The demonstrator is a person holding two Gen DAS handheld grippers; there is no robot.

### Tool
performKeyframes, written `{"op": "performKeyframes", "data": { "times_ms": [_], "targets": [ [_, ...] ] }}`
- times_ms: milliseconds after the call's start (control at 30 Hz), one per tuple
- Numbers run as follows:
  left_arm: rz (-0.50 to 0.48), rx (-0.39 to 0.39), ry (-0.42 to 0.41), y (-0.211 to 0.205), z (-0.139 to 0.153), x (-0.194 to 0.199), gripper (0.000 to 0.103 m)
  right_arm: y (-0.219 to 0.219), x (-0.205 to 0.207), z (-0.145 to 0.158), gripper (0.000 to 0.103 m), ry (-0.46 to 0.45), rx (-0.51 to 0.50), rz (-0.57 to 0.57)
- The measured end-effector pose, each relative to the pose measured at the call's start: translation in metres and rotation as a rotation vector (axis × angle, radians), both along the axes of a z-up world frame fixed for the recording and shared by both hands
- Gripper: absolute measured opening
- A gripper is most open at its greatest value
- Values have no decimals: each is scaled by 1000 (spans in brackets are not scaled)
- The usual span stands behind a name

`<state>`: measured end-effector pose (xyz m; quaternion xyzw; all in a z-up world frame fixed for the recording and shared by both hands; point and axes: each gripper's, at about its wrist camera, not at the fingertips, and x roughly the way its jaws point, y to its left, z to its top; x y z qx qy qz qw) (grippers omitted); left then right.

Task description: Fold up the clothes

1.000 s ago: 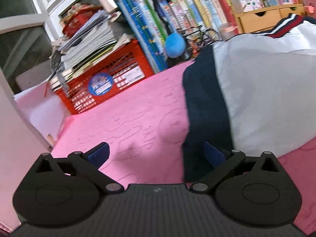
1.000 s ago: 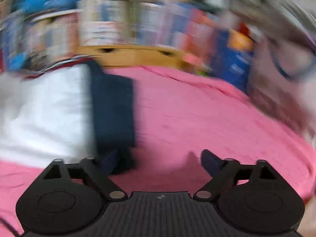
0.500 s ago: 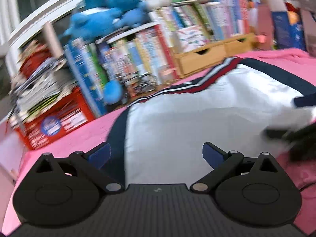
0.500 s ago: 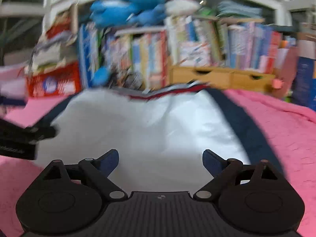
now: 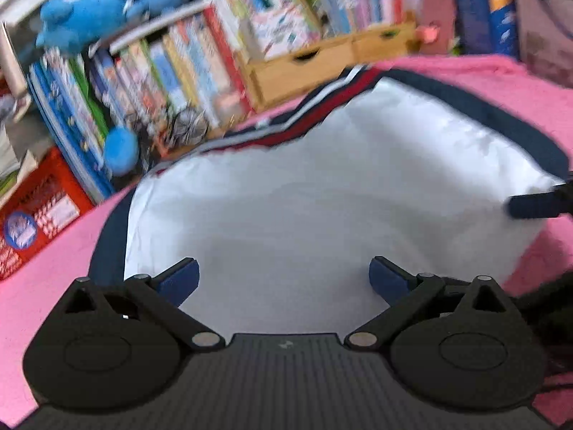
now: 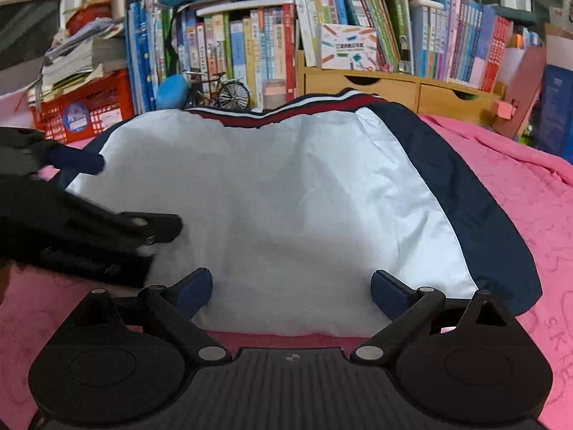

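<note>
Bed cover point(image 6: 519, 193): we saw a pink, embossed, towel-like spread filling the lower and right parts of both frames; it carried the garment.

Garment point(image 6: 286, 197): we found a white jacket with navy side panels and a red-white-navy ribbed band lying flat in the middle of both frames, its near edge at the bottom centre, its band at the upper centre. In the left wrist view point(image 5: 322, 197) it was blurred.

Handling: we judged the cloth thin, smooth and slightly shiny, so light, limp and likely to slide on itself. It would sag wherever it was not held.

Where to hold: we judged the two near corners best, or the navy side hems point(image 6: 476, 208), where doubled fabric gives more to pinch.

Bookshelf point(image 6: 250, 43): we noted upright books in the upper part of the frame, with blue plush toys on top.

Wooden drawers point(image 6: 394, 86): we noted a pale box in the upper centre, behind the band.

Red crate point(image 6: 93, 107): we noted a plastic lattice at the upper left, papers stacked on it.

Right tongs point(image 6: 290, 292): we had them spread wide and empty, over the near hem.

Left tongs point(image 5: 284, 279): we had them spread wide and empty, over the white panel.
</note>
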<state>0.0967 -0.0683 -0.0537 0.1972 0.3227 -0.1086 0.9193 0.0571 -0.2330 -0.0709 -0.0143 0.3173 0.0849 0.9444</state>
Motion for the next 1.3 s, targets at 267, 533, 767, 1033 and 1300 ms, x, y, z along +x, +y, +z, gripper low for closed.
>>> {"op": "performKeyframes", "data": {
  "times_ms": [267,533,767,1033,1300],
  "targets": [
    [17,27,-12,-8,15,43,101,-1,1,-1,97,0,3,11],
    [32,68,49,-22,4,121,102,-4,2,-1,97,0,11,20],
    [89,54,15,-30,-2,172,103,-4,2,-1,97,1,14,25],
    [134,-27,24,-10,22,147,101,-4,1,-2,97,-1,17,30],
    [124,-32,-36,55,24,32,102,-2,1,-4,98,-2,19,26]
  ]
}}
